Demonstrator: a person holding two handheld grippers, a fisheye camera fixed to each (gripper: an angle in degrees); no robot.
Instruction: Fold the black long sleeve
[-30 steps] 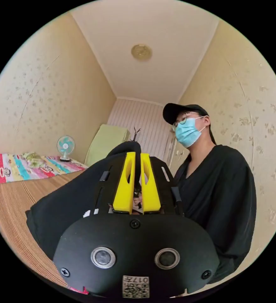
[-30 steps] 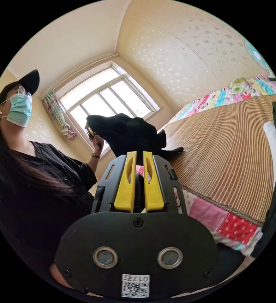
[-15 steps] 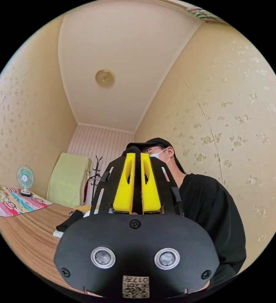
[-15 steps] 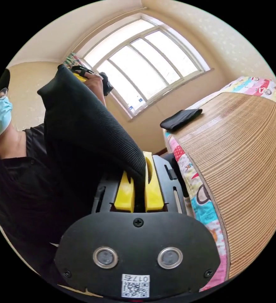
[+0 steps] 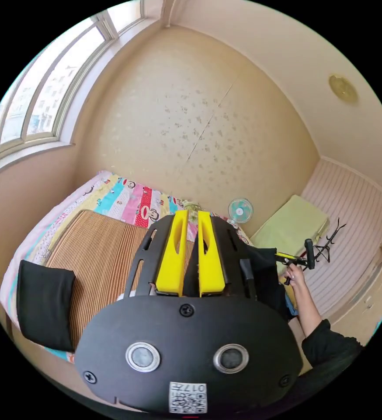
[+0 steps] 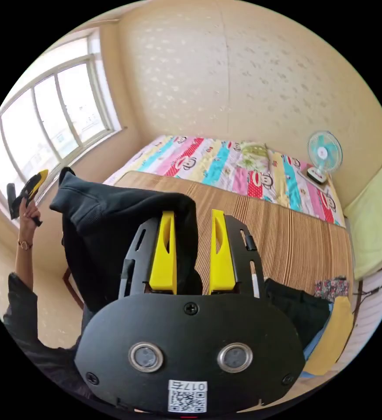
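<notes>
The black long sleeve hangs in the air over the bed's edge, bunched and draped across one jaw of my right gripper. That gripper is open, and bamboo mat shows in the gap beside the cloth. A hand holds my left gripper up by the window, a little apart from the garment's raised corner. In the left gripper view my left gripper has its jaws close together, with bedding showing through the upper gap. The right gripper shows there too, beside the black cloth.
A bamboo mat covers the bed over a striped cartoon sheet. A folded black garment lies at the bed's near corner. A pile of other clothes sits at the mat's end. A small fan and a green cushion stand beyond.
Both cameras have swung from the person and ceiling down toward the bed. The right jaws, pinched on the black cloth before, now stand apart. The left gripper has come away from the garment.
</notes>
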